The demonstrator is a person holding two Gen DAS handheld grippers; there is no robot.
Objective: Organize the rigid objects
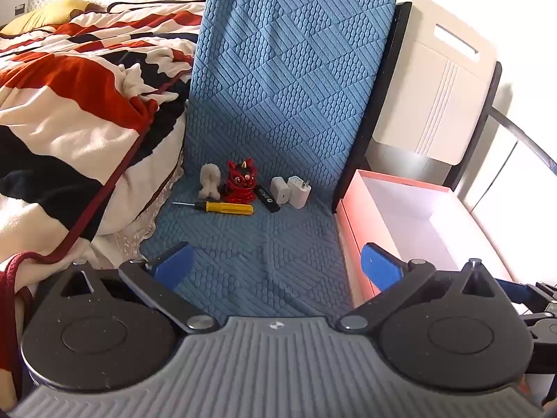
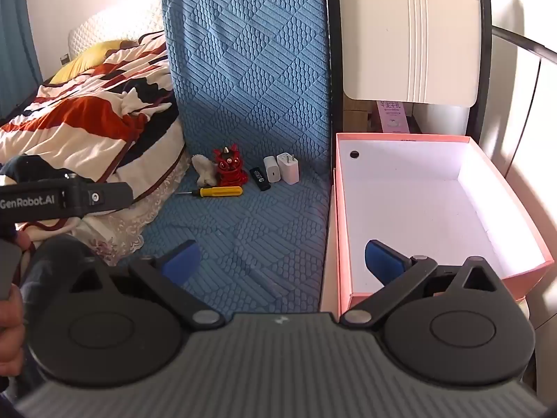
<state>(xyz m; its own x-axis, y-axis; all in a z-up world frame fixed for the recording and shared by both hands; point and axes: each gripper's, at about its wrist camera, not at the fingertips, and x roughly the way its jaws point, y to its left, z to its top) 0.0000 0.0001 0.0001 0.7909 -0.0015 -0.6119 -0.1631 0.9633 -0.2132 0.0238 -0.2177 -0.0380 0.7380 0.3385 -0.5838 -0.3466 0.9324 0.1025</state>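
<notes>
On the blue quilted mat [image 1: 264, 250] lies a row of small items: a yellow screwdriver [image 1: 222, 207], a white fluffy toy [image 1: 210, 181], a red lion figure [image 1: 240, 181], a black stick [image 1: 267, 198] and two white chargers [image 1: 280, 190] [image 1: 298, 191]. The same screwdriver [image 2: 217, 192], red lion figure [image 2: 229, 167] and chargers [image 2: 288, 168] show in the right wrist view. A pink box [image 2: 515, 205] with a white inside stands open to their right. My left gripper [image 1: 275, 264] and right gripper [image 2: 282, 261] are both open, well short of the items, with nothing between the fingers.
A striped red, white and dark blanket [image 1: 69, 104] is heaped on the left. The mat runs up a backrest [image 1: 292, 69]. A white panel [image 1: 438, 80] and dark frame stand behind the box [image 1: 410, 209]. The left gripper's body [image 2: 62, 198] and a hand [image 2: 10, 324] show at the left.
</notes>
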